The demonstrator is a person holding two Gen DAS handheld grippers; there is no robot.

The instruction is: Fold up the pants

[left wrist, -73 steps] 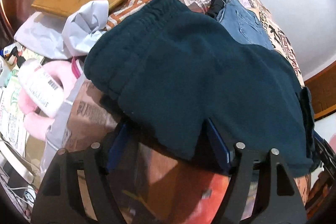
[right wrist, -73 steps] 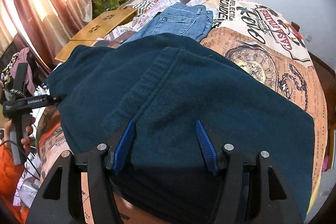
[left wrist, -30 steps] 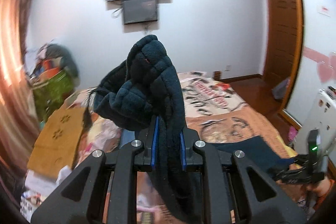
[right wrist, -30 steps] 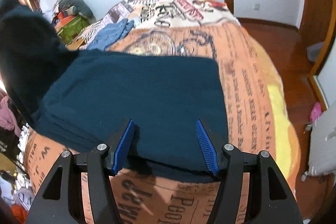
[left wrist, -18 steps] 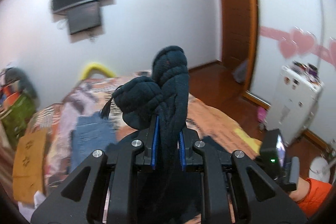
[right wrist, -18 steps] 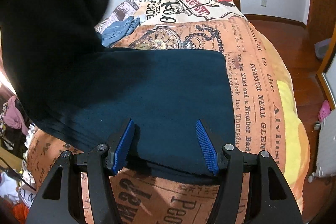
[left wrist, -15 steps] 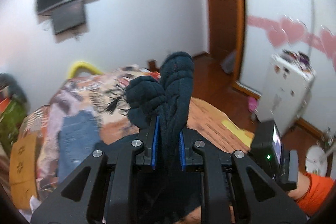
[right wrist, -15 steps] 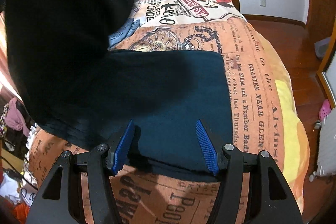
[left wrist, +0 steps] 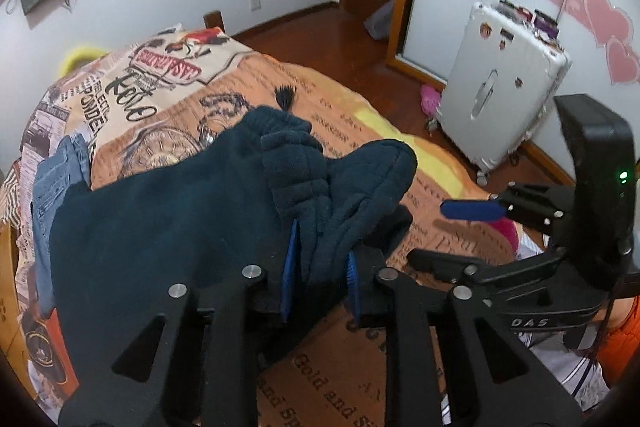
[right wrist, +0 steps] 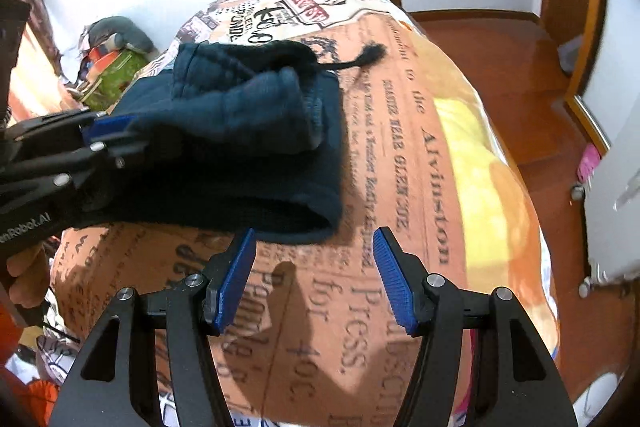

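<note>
Bare bedspread [right wrist: 420,187] free to right of pants [right wrist: 240,147], suitcase [left wrist: 500,87] well beyond bed edge

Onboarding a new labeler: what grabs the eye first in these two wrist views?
The dark teal pants dominate: a bunched waistband end sits between the left gripper pads, whose jaws are opening, laid over the rest of the pants. Under them is a loud newspaper-print bedspread in orange and yellow. The right gripper hangs open over bare bedspread near the pants' edge, and a white suitcase stands by the heart-decorated wall.
</note>
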